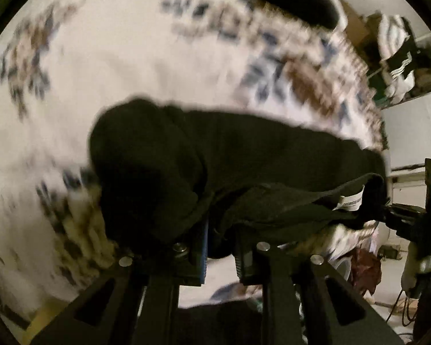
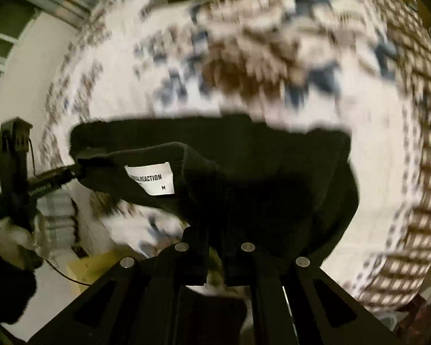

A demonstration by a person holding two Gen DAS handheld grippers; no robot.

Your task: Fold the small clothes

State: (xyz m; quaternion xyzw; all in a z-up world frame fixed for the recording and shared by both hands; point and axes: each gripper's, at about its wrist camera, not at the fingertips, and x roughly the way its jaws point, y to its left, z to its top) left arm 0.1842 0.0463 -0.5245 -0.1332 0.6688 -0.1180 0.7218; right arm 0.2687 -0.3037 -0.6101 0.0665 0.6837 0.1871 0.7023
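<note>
We see the left gripper [image 1: 219, 247] pinching one end of a black garment [image 1: 244, 155], jaws closed on the cloth. The right gripper [image 2: 215, 253] clamps the other end of the same garment [image 2: 244, 166] beside its white neck label [image 2: 150, 179] (size M printed on it). The garment hangs stretched between both grippers above a white patterned cloth [image 1: 115, 66] with brown and blue motifs, heavily blurred.
</note>
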